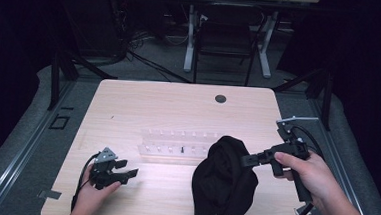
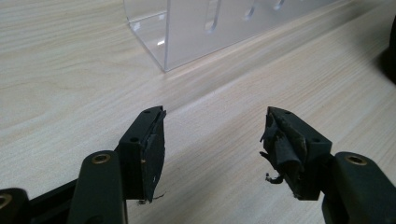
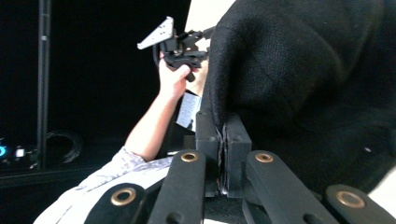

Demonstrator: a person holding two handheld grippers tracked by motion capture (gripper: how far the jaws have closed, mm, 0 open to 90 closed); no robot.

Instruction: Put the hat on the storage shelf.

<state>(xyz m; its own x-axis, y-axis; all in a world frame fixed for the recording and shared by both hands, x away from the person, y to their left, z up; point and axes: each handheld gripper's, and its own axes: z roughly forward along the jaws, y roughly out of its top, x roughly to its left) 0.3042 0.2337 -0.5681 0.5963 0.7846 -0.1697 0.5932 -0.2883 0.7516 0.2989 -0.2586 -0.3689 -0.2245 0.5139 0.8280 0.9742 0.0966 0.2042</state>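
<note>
Black cloth pinched by right gripper; left gripper open near clear rack.

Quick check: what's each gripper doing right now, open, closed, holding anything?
Left gripper: jaws open, nothing between them.
Right gripper: jaws closed on an edge of the black knitted cloth.

You have a plain black cloth on a pale wood-grain table, a clear plastic rack, and black jaws on each hand-held gripper
</note>
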